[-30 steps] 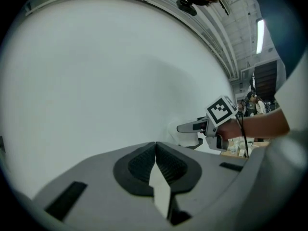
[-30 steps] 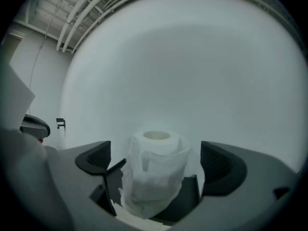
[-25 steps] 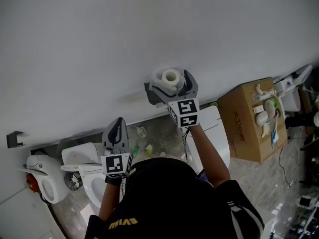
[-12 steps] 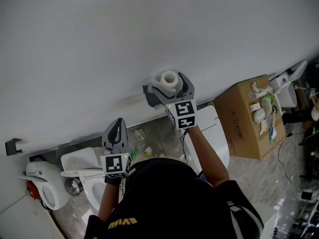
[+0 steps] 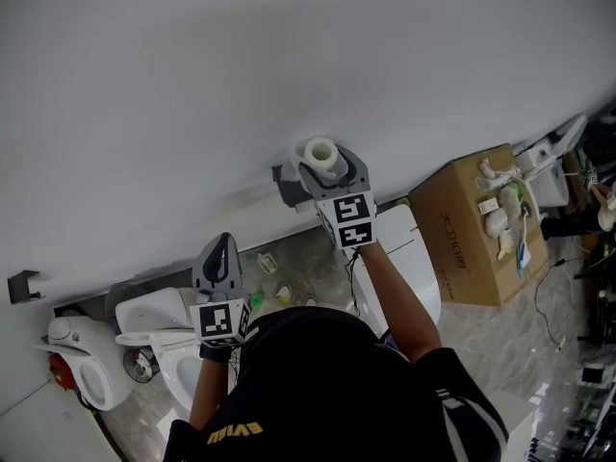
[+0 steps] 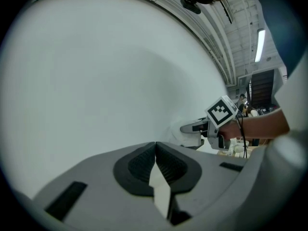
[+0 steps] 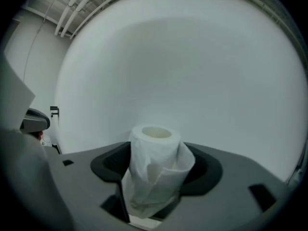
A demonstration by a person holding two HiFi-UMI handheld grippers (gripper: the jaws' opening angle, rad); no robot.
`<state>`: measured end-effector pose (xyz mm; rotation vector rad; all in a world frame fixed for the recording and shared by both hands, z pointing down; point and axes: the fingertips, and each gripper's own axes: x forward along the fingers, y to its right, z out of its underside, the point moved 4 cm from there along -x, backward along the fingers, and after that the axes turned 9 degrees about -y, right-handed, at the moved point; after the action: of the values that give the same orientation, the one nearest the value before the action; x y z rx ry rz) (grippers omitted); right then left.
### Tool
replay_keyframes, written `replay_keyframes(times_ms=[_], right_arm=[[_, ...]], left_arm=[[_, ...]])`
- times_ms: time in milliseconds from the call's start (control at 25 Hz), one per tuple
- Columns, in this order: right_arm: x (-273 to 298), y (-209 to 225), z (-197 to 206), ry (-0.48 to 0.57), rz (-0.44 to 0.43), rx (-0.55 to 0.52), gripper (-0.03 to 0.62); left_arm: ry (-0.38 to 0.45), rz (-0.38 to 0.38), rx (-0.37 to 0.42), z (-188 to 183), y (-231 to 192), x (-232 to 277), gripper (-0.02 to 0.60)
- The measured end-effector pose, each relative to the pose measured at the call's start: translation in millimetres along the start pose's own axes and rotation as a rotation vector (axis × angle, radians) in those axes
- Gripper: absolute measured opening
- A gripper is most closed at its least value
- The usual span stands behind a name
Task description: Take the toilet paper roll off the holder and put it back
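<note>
Head view shows us standing by a white wall (image 5: 289,65), looking down. Our right claw (image 5: 327,162) reaches up to the wall. The toilet paper roll (image 5: 320,152) stands between its jaws, with its round hole facing up. The jaws have just been closing, and now both dark pads (image 7: 113,160) press on the soft roll. A loose sheet hangs down the front of the roll and looks a bit squashed. The roll is right beside the grey holder (image 5: 286,186) on the wall. We cannot tell if the roll sits on the holder or not.

Our left claw (image 5: 219,258) is lower down and well apart from the roll. Its jaws are pressed together and nothing is between them. It points at the bare wall.

A brown cardboard box (image 5: 462,229) sits on the floor to the right. Some white things (image 5: 496,221) and a bit of blue lie at one end of it. They are too small for us to say what they are.

A white toilet bowl (image 5: 178,359) is down by our left arm. We cannot see what is in the bowl. Another white toilet part (image 5: 87,369) sits further left. A few small things (image 5: 272,275) lie on the grey floor near the wall.
</note>
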<state>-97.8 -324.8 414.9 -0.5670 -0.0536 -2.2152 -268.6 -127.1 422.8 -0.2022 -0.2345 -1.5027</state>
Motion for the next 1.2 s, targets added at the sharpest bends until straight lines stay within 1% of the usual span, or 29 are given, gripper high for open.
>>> replay_keyframes(times_ms=[80, 240, 400, 520, 640, 880, 1000, 1200], right_arm=[[0.3, 0.2, 1.9, 0.007, -0.005, 0.016, 0.301], [4.8, 0.9, 7.5, 0.032, -0.038, 0.099, 0.288], [5.0, 1.1, 6.8, 0.029, -0.038, 0.096, 0.288], [3.8, 0.6, 5.8, 0.021, -0.044, 0.065, 0.288], [-0.9, 4.2, 2.9, 0.021, -0.021, 0.034, 0.288], [-19.3, 17.9, -21.8, 0.057, 0.006, 0.028, 0.288], [-35.6, 27.6, -35.7, 0.074, 0.026, 0.033, 0.288], [-63.8, 39.5, -50.2, 0.088, 0.067, 0.061, 0.288]], left_arm=[[-0.006, 0.007, 0.012, 2.4, 0.2, -1.4, 0.012], [-0.008, 0.036, 0.066, 5.3, 5.6, -2.2, 0.012], [-0.004, 0.037, 0.048, 3.1, 8.4, -2.1, 0.012], [-0.009, 0.036, 0.045, 4.5, 7.6, -1.7, 0.012], [-0.004, 0.037, 0.041, 4.4, 6.9, -1.1, 0.012], [-0.008, 0.045, 0.036, 4.4, 2.7, 4.0, 0.012], [-0.011, 0.065, 0.041, 4.4, 6.6, 10.5, 0.012], [-0.001, 0.125, 0.056, -1.3, 17.0, 23.6, 0.012]])
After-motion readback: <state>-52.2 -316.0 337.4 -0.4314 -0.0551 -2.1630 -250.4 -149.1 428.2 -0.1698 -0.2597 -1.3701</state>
